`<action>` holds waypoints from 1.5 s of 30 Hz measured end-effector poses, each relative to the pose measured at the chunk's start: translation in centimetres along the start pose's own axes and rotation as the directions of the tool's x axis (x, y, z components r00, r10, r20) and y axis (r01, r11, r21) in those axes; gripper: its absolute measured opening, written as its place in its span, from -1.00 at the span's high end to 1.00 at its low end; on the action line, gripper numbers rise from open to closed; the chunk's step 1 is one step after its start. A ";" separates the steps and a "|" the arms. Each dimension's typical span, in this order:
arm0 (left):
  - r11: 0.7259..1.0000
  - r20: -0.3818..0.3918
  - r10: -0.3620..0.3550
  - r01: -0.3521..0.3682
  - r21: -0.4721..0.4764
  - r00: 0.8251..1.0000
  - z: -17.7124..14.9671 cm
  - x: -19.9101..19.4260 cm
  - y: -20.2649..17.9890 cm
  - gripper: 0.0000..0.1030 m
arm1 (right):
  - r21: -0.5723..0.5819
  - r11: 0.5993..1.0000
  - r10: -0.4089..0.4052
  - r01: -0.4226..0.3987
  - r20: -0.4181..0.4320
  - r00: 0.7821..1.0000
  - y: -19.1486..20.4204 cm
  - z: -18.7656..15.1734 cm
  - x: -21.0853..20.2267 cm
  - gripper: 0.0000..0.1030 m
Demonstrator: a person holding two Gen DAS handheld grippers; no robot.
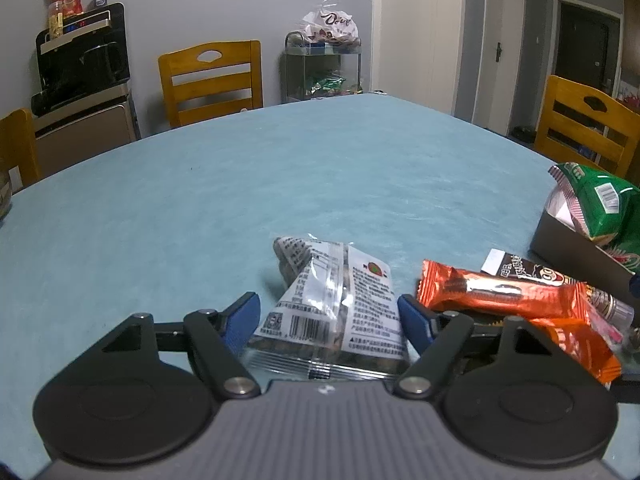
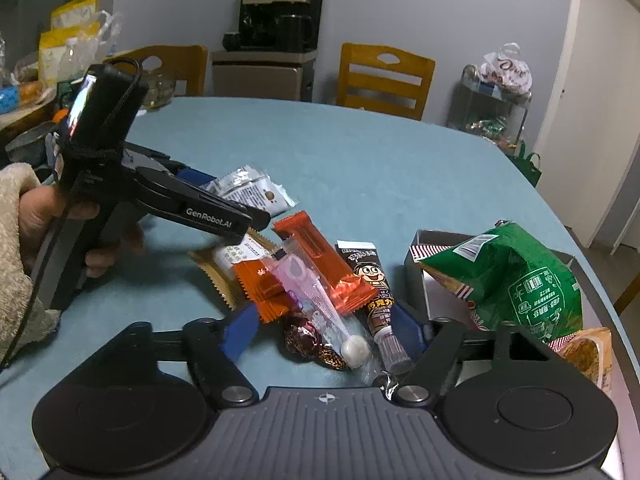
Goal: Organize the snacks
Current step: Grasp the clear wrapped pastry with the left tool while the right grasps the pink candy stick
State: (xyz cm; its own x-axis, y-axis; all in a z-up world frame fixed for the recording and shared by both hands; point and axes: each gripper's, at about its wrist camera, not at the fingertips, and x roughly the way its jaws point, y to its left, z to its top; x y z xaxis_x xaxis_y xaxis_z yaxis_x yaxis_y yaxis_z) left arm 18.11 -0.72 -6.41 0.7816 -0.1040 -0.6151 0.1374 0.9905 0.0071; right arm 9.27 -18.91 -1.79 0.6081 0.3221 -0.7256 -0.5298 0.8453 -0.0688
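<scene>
My left gripper (image 1: 326, 310) is open, its blue fingers on either side of a clear-and-white snack packet (image 1: 332, 304) lying on the blue table; the packet also shows in the right wrist view (image 2: 250, 192). My right gripper (image 2: 326, 326) is open over a pile of snacks: orange wrappers (image 2: 320, 266), a pink lollipop (image 2: 320, 312), a dark chocolate tube (image 2: 378, 296) and a foil candy (image 2: 308, 340). A grey box (image 2: 424, 276) at the right holds a green bag (image 2: 516, 280).
The left hand-held gripper body (image 2: 120, 168) crosses the left side of the right wrist view. Wooden chairs (image 1: 212, 80) stand around the table. A black appliance on a cabinet (image 1: 80, 68) and a wire cart with bags (image 1: 324, 68) stand by the wall.
</scene>
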 end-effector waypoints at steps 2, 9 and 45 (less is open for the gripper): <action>1.000 0.001 0.001 -0.001 0.001 1.000 0.0 0.0 0.0 -0.47 | 0.003 1.000 0.003 -0.003 0.001 1.000 0.0 0.0 0.2 -0.32; 1.000 0.001 -0.002 0.002 -0.004 1.000 -0.1 -0.2 0.2 -0.47 | -0.060 0.997 -0.046 0.045 -0.004 0.999 1.1 0.3 1.0 0.15; 1.000 0.004 0.001 -0.001 -0.007 1.000 -0.1 -0.3 0.4 -0.41 | 0.187 0.966 0.157 -0.177 0.118 0.980 -3.0 1.4 -3.6 0.85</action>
State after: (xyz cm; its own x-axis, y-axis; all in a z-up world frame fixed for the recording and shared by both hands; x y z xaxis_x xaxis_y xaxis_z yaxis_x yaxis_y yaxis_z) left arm 17.90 -0.25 -6.28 0.7844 -0.1032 -0.6116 0.1320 0.9912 0.0021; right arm 9.49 -22.08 1.97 0.5830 0.4990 -0.6411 -0.5092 0.8394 0.1903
